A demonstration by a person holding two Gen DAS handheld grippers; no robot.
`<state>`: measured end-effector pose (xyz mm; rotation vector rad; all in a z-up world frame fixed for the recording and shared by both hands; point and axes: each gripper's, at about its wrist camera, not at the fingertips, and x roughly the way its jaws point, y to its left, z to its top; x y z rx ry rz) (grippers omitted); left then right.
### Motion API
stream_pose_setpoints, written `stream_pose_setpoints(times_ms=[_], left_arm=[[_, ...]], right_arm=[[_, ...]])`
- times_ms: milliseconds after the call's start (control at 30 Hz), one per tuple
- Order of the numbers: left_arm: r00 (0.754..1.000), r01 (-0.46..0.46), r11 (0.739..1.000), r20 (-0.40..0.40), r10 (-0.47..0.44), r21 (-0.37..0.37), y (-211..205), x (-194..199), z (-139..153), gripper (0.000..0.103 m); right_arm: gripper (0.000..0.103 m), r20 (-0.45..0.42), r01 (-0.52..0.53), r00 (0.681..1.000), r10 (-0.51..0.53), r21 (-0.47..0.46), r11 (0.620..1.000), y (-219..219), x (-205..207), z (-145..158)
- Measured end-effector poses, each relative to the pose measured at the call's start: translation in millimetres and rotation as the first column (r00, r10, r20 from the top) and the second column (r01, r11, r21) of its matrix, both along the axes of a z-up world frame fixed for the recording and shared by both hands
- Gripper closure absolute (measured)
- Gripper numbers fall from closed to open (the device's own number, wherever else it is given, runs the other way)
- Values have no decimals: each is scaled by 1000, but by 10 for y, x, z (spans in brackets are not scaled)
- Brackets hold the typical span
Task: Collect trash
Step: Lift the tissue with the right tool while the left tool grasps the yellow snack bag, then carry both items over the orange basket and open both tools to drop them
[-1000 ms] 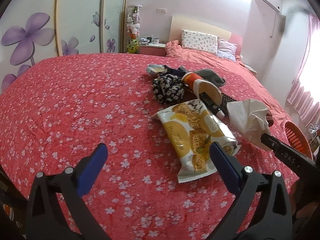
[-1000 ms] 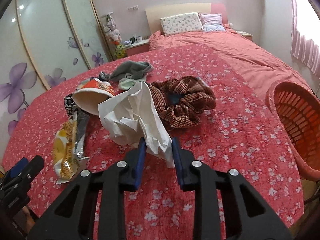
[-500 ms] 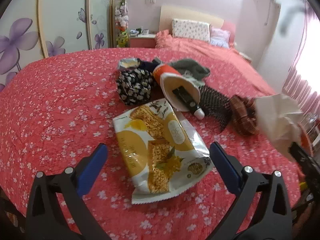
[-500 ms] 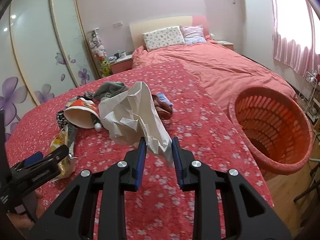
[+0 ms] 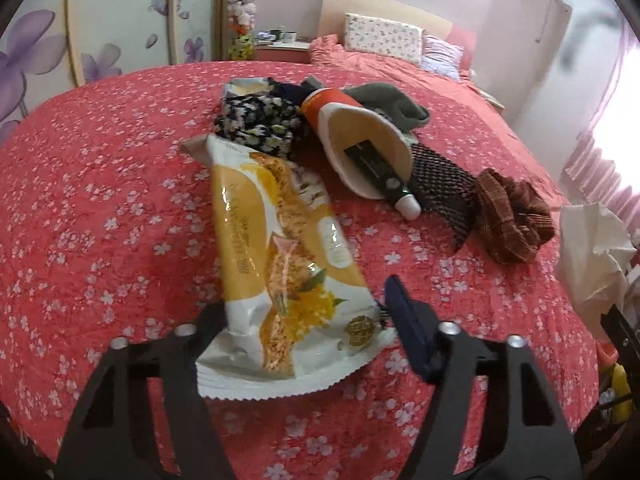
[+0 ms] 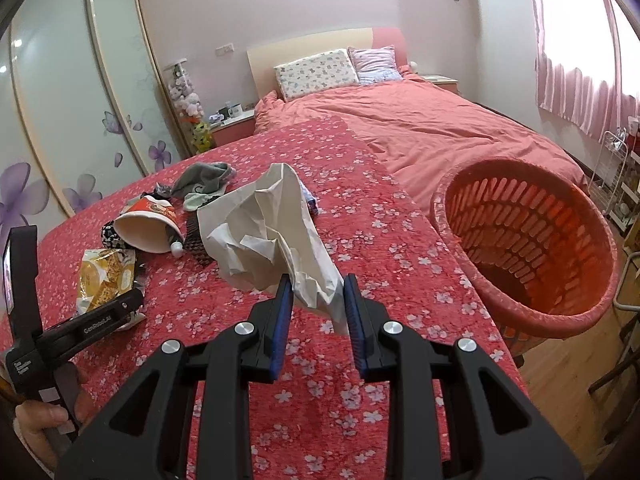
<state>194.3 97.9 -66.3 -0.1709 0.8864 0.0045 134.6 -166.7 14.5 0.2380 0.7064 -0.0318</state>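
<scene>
Left claw closing on the snack wrapper while the right carries crumpled paper toward the basket.

Left wrist view: a second ago the left claw [image 5: 308, 316] hung spread wide and short of the snack wrapper [image 5: 280, 256]; now it has come down over the wrapper's near end at lower centre and its jaws are closing, the wrapper between them, though firm contact cannot be told. I judge a second piece of trash is about to be picked up. The wrapper is a long yellow-and-white foil pack, glossy and slightly buckled, lying flat on the red flowered bed [image 5: 100, 220].

Right wrist view: the right claw [image 6: 316, 308] pinches the crumpled paper [image 6: 268, 236], a stiff white wad at frame centre. The orange basket [image 6: 568, 312], earlier at the right edge, now fills the right side, so the drop looks close.
</scene>
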Motion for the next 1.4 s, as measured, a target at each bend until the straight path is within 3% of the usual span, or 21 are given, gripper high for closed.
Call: stream_pose_setpoints(times_ms=[200,533,833,1133,1400], left_arm=[[999,52,998,15,-51,-35,-9,-64,35,56],[996,82,996,33,-80,-47,-18,-310,170,57],[980,181,983,92,-177,-40,-373,-521,499,56],[928,348,937,155,-338,-38,-1065,-519,785,56],[846,509,861,200,-494,-25,-1829,-400,935,55]], right_arm=[[76,9,5,1000,-6,9,1000,-33,-39,28],[76,43,27,999,-28,21,999,-172,-176,113],[76,79,90,993,-92,21,996,-417,-280,214],[76,120,192,974,-192,8,981,-754,-382,305],[76,160,330,931,-327,7,944,-1205,-434,386]])
